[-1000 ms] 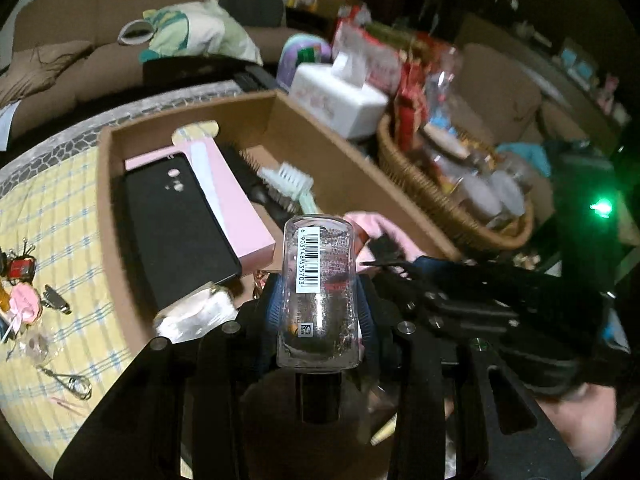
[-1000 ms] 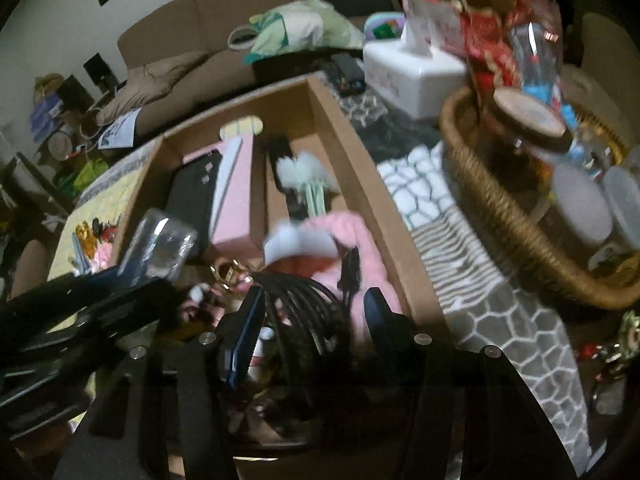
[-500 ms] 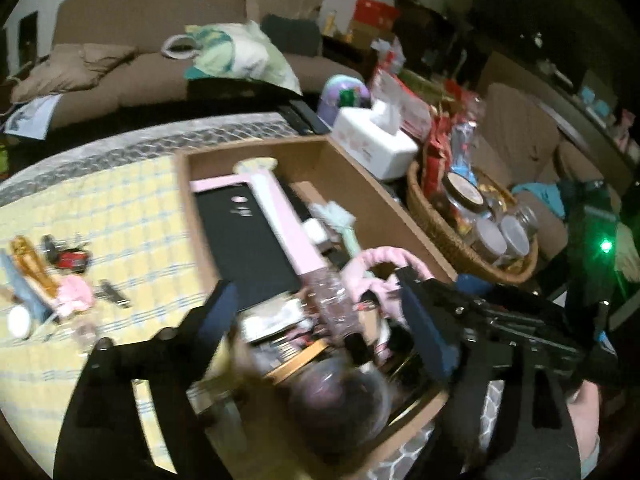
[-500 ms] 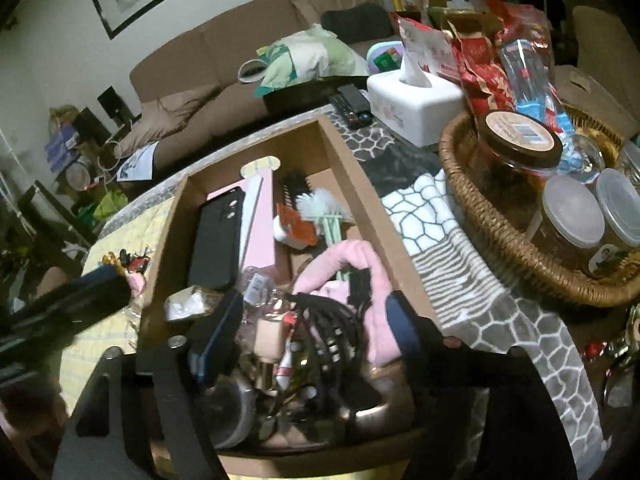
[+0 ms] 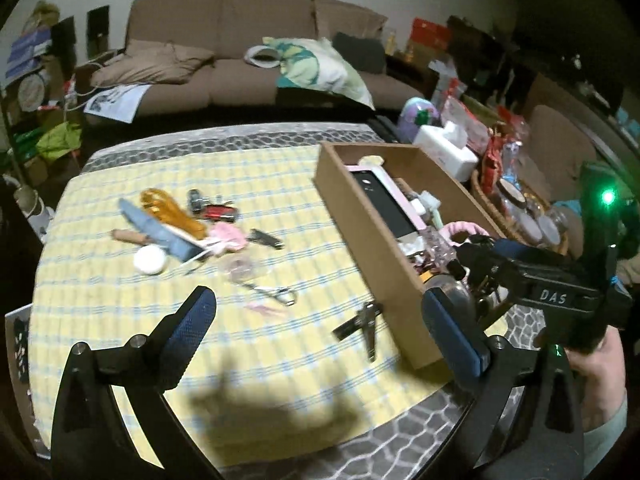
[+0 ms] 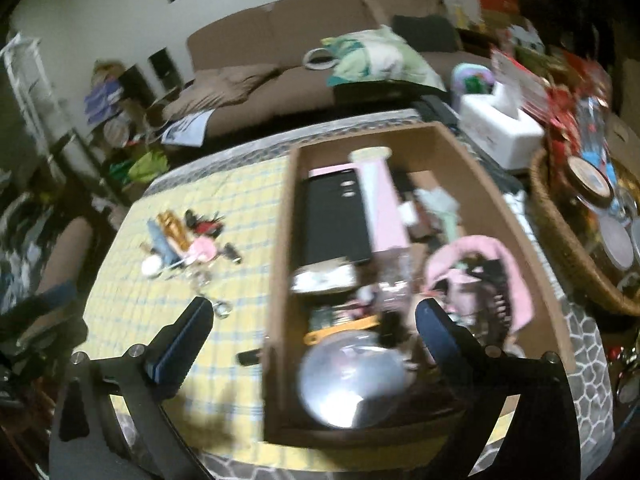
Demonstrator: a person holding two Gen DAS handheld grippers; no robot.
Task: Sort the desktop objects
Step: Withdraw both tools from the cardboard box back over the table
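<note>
Both claws are opening, nothing between their jaws. The left claw (image 5: 320, 320) hangs over the surface (image 5: 120, 312), folding tool (image 5: 362, 326) ahead, cardboard box (image 5: 372, 248) to its right. The right claw (image 6: 312, 332) hangs above that box; its body reads "DAS".

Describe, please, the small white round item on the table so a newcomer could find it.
On the yellow checked tablecloth, left of the cardboard box, lies a cluster of small items. The white disc sits at its near edge, the only plain white round thing there.

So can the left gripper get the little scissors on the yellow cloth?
Probably yes. The left gripper is opening with nothing between its jaws, and the scissors lie in the open on the cloth, clear of the box.
</note>
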